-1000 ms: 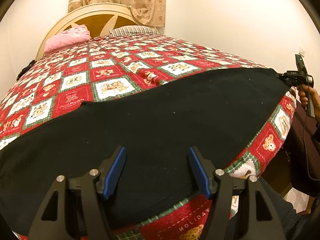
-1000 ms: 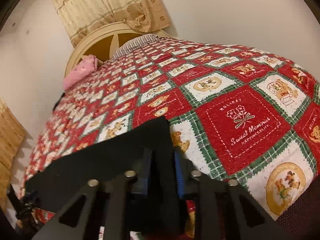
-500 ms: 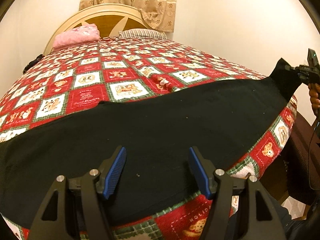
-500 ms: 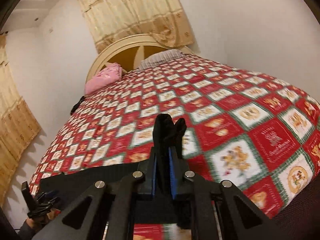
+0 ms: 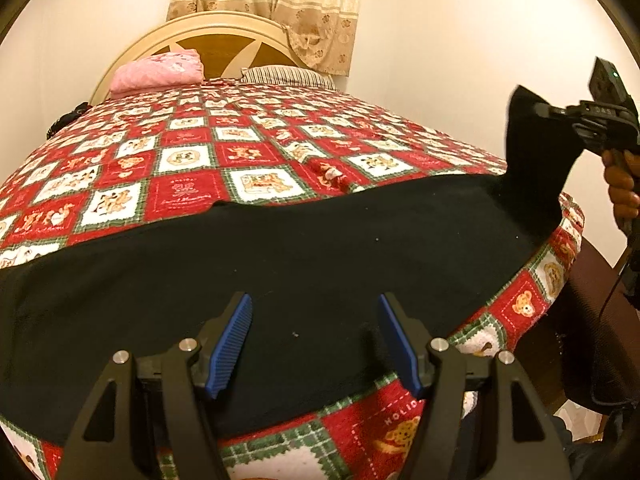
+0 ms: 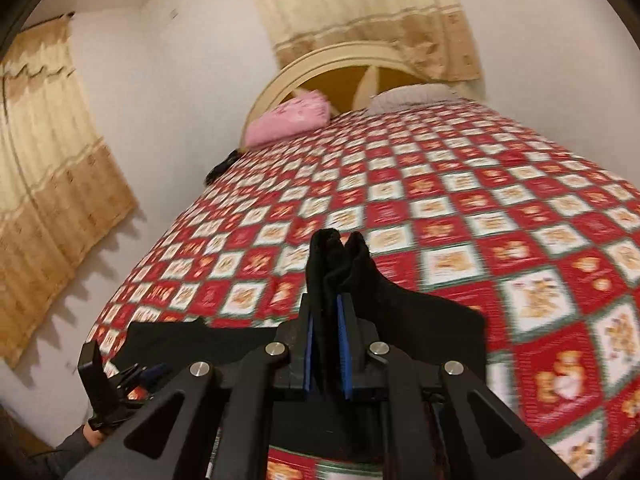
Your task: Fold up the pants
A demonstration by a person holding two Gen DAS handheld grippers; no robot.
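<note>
Cream walls and a beige patterned curtain point(image 5: 276, 8) back up a bed with a rounded wooden headboard point(image 5: 216, 46), and the whole mattress is covered in a red, white and green checkered holiday quilt point(image 5: 188, 168) with little bear squares. Up at 12 o'clock by the headboard there's a pink pillow point(image 5: 158, 72) with a striped pillow point(image 5: 286, 76) just beside it. Black pants point(image 5: 280, 264) are spread in a long band across the near edge of the quilt, running from about 9 o'clock over to 3 o'clock in the left wrist view. Left gripper point(image 5: 316, 340) hovers over the middle of that band with its blue pads point(image 5: 230, 346) spread well apart and nothing pinched between them. Right gripper point(image 6: 326, 354) is clamped tight on one end of the pants, a bunched tuft of black fabric poking out past the tips, and that end is lifted clear of the quilt over at 3 o'clock. Person's hand point(image 5: 622, 184) is wrapped around that gripper's handle. Right wrist view is fairly blurry.
</note>
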